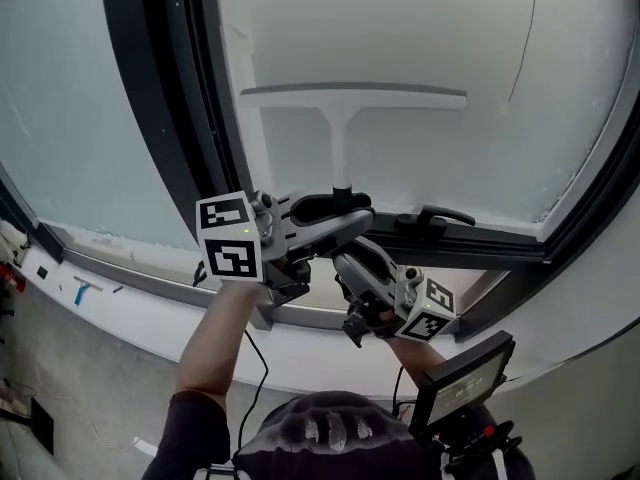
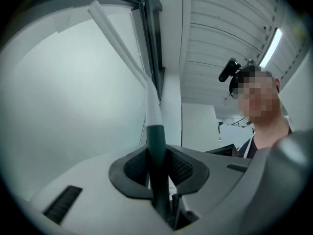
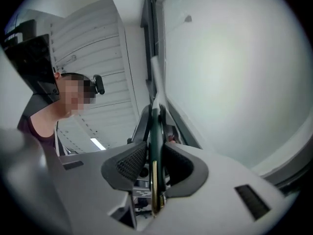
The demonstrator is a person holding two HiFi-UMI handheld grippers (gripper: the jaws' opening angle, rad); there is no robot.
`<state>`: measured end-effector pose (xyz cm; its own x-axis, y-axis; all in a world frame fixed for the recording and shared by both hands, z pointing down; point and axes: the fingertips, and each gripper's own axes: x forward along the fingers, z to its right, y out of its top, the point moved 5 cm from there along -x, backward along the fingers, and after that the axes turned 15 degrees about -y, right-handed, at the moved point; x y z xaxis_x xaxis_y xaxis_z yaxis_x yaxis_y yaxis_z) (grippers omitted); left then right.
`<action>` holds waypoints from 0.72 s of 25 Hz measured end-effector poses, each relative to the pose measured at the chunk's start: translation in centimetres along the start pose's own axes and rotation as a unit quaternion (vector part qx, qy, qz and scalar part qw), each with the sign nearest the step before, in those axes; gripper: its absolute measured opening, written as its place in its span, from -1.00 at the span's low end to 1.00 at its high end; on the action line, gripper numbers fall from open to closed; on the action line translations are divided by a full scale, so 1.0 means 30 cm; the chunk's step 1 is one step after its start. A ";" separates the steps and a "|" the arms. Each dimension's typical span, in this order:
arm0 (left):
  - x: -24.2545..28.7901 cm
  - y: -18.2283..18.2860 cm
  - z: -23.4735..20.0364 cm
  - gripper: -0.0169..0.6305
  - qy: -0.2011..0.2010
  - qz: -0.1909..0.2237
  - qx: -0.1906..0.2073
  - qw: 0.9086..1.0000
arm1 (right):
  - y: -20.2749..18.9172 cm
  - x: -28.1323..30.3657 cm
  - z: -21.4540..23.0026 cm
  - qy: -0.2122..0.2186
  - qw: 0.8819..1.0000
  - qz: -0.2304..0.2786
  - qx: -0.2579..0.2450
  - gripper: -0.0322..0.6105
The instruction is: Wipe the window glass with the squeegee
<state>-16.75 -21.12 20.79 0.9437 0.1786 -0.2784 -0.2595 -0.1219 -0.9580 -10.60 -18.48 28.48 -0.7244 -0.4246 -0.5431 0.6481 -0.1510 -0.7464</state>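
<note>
The white squeegee (image 1: 340, 133) lies against the window glass (image 1: 420, 28), its T-shaped blade (image 1: 352, 93) level across the pane and its shaft pointing down. My left gripper (image 1: 338, 214) is shut on the dark green handle (image 2: 156, 146), and the white shaft and blade (image 2: 117, 38) run up past the glass. My right gripper (image 1: 347, 262) sits just below it, shut on the same handle (image 3: 155, 146). The pads (image 3: 128, 163) press on the handle from both sides. The handle's lower end is hidden behind the grippers.
A dark window frame (image 1: 160, 118) runs down the left of the pane, and a black window lever (image 1: 435, 216) sits on the lower frame to my right. A white sill (image 1: 150, 298) carries a small blue tool (image 1: 85, 290). A black screen device (image 1: 465, 378) hangs at my chest.
</note>
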 end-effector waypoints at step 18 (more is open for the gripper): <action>-0.055 0.542 -0.247 -0.72 0.131 -0.121 0.026 0.984 | -0.099 -0.219 0.117 -0.071 0.993 -0.088 -0.032 -0.59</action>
<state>-21.00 -30.62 6.18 0.9978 -0.0627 -0.0204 -0.0239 -0.0554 -0.9982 -6.93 -18.38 35.62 -0.7816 -0.5195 -0.3454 0.4950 -0.1795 -0.8502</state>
